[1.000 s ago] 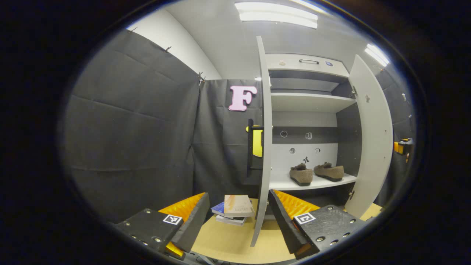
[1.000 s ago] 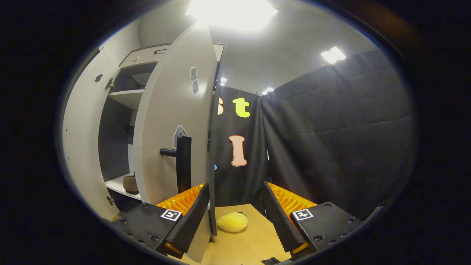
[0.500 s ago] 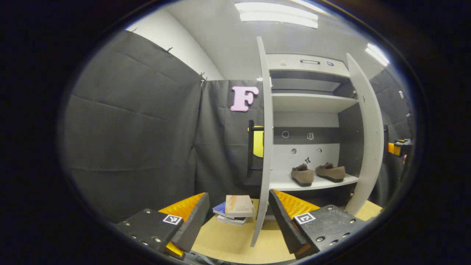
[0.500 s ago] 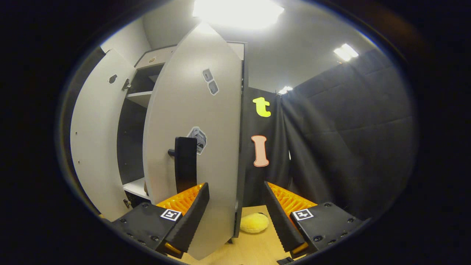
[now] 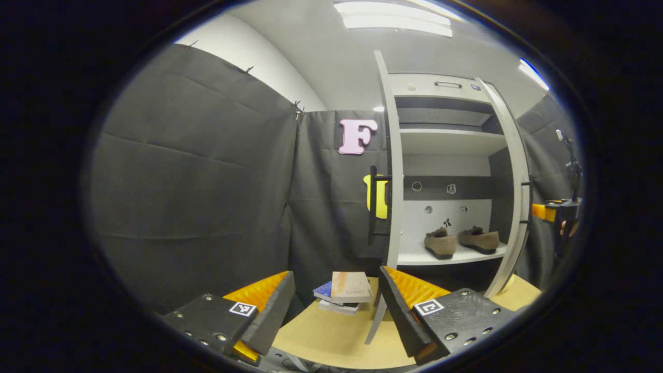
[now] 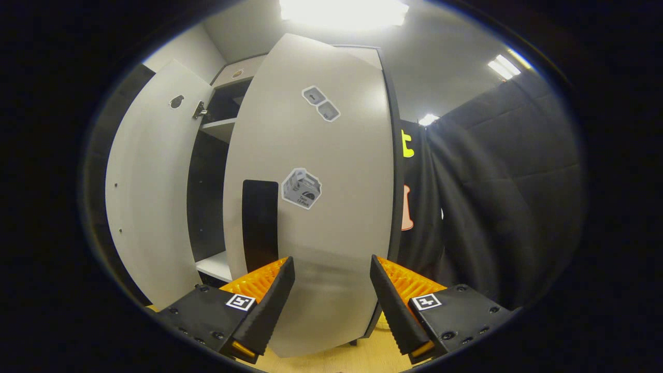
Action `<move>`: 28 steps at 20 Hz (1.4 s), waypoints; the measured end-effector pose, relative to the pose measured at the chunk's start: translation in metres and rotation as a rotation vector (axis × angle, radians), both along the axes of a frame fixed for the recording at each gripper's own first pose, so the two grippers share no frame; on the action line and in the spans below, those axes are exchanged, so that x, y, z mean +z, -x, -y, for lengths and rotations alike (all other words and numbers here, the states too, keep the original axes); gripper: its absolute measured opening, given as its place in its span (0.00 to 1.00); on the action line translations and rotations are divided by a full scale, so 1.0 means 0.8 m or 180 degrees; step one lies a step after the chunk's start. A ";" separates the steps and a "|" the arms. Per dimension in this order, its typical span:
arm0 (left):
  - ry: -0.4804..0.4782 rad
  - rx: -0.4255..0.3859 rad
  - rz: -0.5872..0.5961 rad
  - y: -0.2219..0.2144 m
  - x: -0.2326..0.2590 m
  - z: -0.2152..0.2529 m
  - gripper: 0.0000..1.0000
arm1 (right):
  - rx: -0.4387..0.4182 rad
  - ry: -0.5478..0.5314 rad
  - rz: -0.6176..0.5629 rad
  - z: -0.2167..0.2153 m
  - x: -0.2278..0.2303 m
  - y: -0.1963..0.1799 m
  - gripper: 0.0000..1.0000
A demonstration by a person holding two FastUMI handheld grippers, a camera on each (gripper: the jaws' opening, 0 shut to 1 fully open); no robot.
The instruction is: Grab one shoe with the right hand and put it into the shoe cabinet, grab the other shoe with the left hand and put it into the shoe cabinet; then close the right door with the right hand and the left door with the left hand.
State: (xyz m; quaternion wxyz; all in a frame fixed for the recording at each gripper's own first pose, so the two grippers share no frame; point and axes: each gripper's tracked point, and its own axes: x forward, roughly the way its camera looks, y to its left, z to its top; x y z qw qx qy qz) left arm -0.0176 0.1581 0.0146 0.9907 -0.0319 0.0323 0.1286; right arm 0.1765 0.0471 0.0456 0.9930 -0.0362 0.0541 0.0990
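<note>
Two brown shoes (image 5: 440, 244) (image 5: 479, 239) sit side by side on the lower shelf of the white shoe cabinet (image 5: 448, 142). The left door (image 5: 393, 155) stands open, edge-on to me, just beyond my open left gripper (image 5: 335, 274). The right door (image 5: 518, 197) is swung most of the way in, and the right gripper (image 5: 557, 212) shows behind it. In the right gripper view, that door's outer face (image 6: 321, 217) with its black handle (image 6: 260, 223) stands close in front of my open right gripper (image 6: 331, 261). The left door's inner side (image 6: 150, 197) stands beyond.
A small stack of books (image 5: 346, 292) lies on the wooden table (image 5: 321, 336) left of the cabinet's left door. Black cloth walls close the booth on both sides. A sticker (image 6: 302, 188) marks the right door's face.
The right door has swung from wide open to nearly closed, with the right gripper following behind it. The yellow soft toy on the table is now hidden by the door. The left gripper barely moved.
</note>
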 end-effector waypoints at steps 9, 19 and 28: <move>0.0032 -0.0016 0.0054 -0.040 0.010 -0.028 0.99 | 0.0027 -0.0082 0.0100 0.037 0.008 0.039 0.98; -0.0093 0.0039 0.0126 -0.153 0.031 -0.094 0.99 | -0.0129 0.0006 -0.0149 0.107 -0.036 0.106 0.98; -0.0270 -0.0183 0.0245 -0.208 0.074 -0.068 0.99 | -0.0315 -0.0044 -0.0226 0.145 -0.052 0.124 0.98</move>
